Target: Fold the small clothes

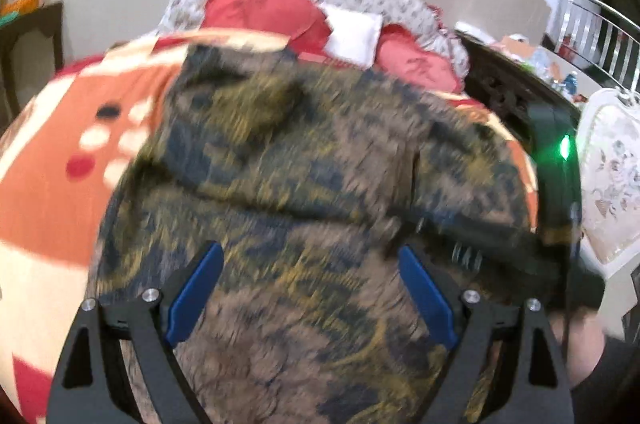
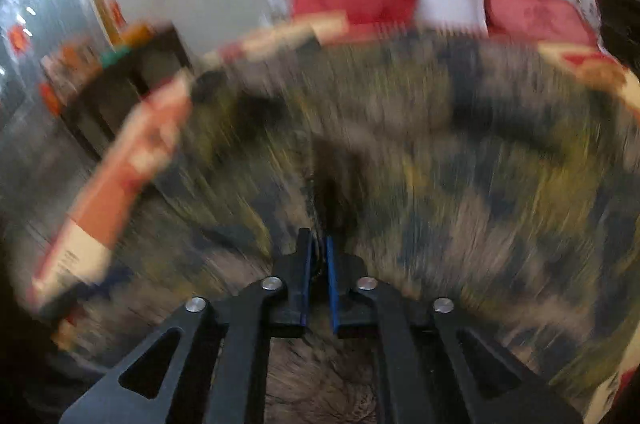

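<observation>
Everything is placed here against the patterned garment [image 1: 304, 184], a brown, navy and mustard knit piece spread over an orange, cream and red blanket [image 1: 60, 192] on the bed. To the garment's left, that blanket lies bare. Over the garment's near part hovers the left gripper [image 1: 310, 256], its blue-padded jaws spread wide with only cloth showing between them; it grips nothing. At the garment's right edge sits the right gripper [image 2: 319, 244], visible from the left camera as a dark body with a green light; in its own heavily blurred view its jaws are drawn almost together, seemingly pinching a dark fold of the garment, though the blur leaves this uncertain. Behind the garment lie red pillows [image 1: 256, 12]. The step in hand looks like carrying one side across for a fold. Next, the left gripper probably needs to pin or take the opposite edge.
</observation>
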Tool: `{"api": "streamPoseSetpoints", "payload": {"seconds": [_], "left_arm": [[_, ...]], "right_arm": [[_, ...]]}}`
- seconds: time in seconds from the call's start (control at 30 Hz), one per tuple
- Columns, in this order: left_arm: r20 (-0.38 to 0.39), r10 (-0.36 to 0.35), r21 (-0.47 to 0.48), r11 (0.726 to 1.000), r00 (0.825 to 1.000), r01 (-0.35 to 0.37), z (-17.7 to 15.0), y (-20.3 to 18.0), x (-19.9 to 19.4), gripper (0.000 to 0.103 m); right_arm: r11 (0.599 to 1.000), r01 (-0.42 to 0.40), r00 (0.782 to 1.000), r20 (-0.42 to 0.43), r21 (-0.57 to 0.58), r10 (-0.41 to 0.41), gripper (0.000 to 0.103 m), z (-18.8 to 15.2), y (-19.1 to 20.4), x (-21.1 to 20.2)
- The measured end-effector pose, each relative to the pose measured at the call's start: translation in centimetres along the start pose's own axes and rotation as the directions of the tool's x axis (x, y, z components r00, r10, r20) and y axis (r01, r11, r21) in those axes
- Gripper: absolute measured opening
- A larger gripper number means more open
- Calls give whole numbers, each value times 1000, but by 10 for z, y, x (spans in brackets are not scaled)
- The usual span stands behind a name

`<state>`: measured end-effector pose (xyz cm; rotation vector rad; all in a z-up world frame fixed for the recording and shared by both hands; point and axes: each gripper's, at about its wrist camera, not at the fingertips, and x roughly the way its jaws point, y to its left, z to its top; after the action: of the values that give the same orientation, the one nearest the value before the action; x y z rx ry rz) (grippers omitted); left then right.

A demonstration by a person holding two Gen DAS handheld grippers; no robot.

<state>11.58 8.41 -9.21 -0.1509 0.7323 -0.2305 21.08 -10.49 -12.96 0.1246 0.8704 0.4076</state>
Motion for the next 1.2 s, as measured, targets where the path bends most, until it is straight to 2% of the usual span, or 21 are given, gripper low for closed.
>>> {"api": "streamPoseSetpoints", "payload": {"seconds": [0.1,0.13,0.17,0.3,0.33,0.4,0.5,0.57,0.63,0.67,0.73,0.8,0.83,0.87,0.93,1.0,1.07,1.1,1.13,1.17,1.2], "left_arm": [[8,-59,43,997,998,58,18,-14,10,92],[7,-82,54,995,997,82,22,-18,15,92],[-5,-115,65,991,993,115,27,-23,24,92],[-106,-206,58,975,973,213,38,-32,70,92],[-122,-216,59,973,969,224,38,-32,78,92],[-143,-216,55,973,966,225,37,-28,91,92],[-147,-241,2,970,959,244,38,-16,100,92],[-151,-295,-62,955,944,289,39,-6,105,93],[-169,-356,-111,933,919,341,38,-4,109,95],[-172,-395,-133,917,902,377,38,-4,110,95],[-184,-497,-191,864,848,465,36,-5,111,95],[-185,-550,-212,831,814,514,36,-9,108,94],[-187,-566,-222,821,803,526,36,-11,108,92],[-189,-571,-233,816,799,529,37,-12,108,85],[-187,-549,-249,829,814,502,40,-13,108,74],[-196,-499,-232,860,844,455,43,-16,109,68],[-220,-403,-176,912,888,370,44,-24,112,51],[-233,-350,-149,935,907,322,45,-28,113,31],[-238,-301,-128,952,923,278,46,-31,112,18],[-236,-279,-118,959,931,257,47,-31,111,5],[-216,-263,-116,963,940,242,49,-31,106,5]], "right_arm": [[999,-34,999,16,21,34,28,-8,-3,-19],[999,-33,999,21,6,33,35,-12,-4,-30],[1000,-22,1000,21,-20,22,38,-17,-3,-38],[992,28,999,-34,-123,-32,40,-61,-12,-64],[992,32,998,-50,-121,-38,40,-69,-17,-68],[996,14,1000,-21,-91,-16,40,-75,-29,-84],[996,33,999,-17,-78,-35,40,-78,-33,-84],[996,42,999,-13,-81,-43,40,-77,-32,-83],[995,47,999,-12,-85,-48,40,-77,-30,-83],[996,44,999,-11,-82,-45,40,-76,-30,-83],[996,39,999,-11,-78,-40,40,-76,-31,-83],[996,36,999,-11,-76,-37,40,-75,-31,-82],[996,38,999,-11,-77,-39,40,-76,-30,-81],[996,38,999,-11,-77,-39,40,-76,-30,-82],[996,41,999,-12,-79,-42,40,-76,-29,-81],[996,41,999,-13,-79,-42,40,-76,-30,-81],[996,41,999,-13,-79,-42,40,-76,-30,-81],[996,41,999,-13,-78,-42,40,-76,-30,-81],[996,41,999,-14,-79,-42,40,-76,-30,-80],[996,41,999,-14,-79,-42,40,-76,-29,-80],[996,41,999,-13,-79,-42,40,-76,-30,-80]]}}
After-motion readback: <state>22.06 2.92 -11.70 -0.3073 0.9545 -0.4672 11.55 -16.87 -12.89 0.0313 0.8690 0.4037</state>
